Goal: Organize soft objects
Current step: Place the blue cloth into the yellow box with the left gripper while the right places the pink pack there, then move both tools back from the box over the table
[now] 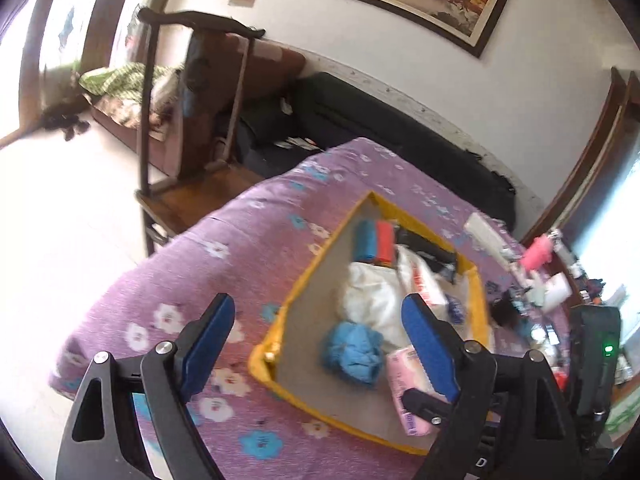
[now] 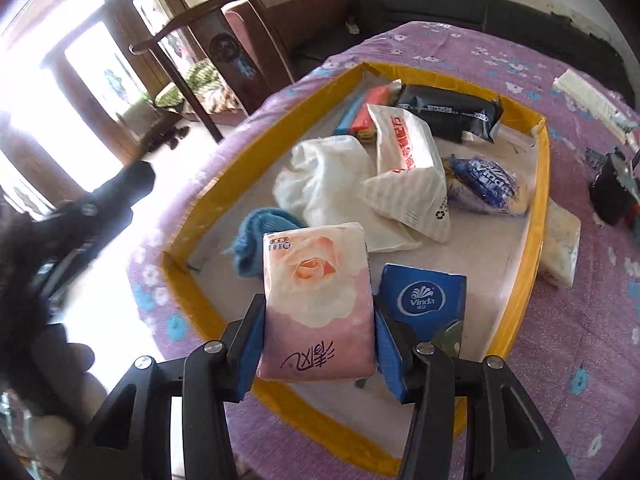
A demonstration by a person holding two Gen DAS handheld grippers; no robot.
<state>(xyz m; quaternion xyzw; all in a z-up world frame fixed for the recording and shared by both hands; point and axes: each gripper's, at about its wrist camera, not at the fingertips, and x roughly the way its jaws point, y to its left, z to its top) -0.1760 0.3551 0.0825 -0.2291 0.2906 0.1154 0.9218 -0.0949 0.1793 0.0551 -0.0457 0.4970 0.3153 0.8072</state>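
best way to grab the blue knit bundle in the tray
Take the blue knit bundle from above across its rounded middle. It lies loose and bunched on the tray floor, open on its left, while the white cloth crowds its far side.

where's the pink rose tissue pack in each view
Left wrist view: pink rose tissue pack at lower right, inside the tray, partly hidden behind the left gripper's right finger.
Right wrist view: pack bottom centre, clamped in the right gripper.
Shared landmark: blue knit bundle beside it.

Daylight from the windows (image 2: 80, 64) blows out the left side; fisheye edges bend, with slight motion blur.
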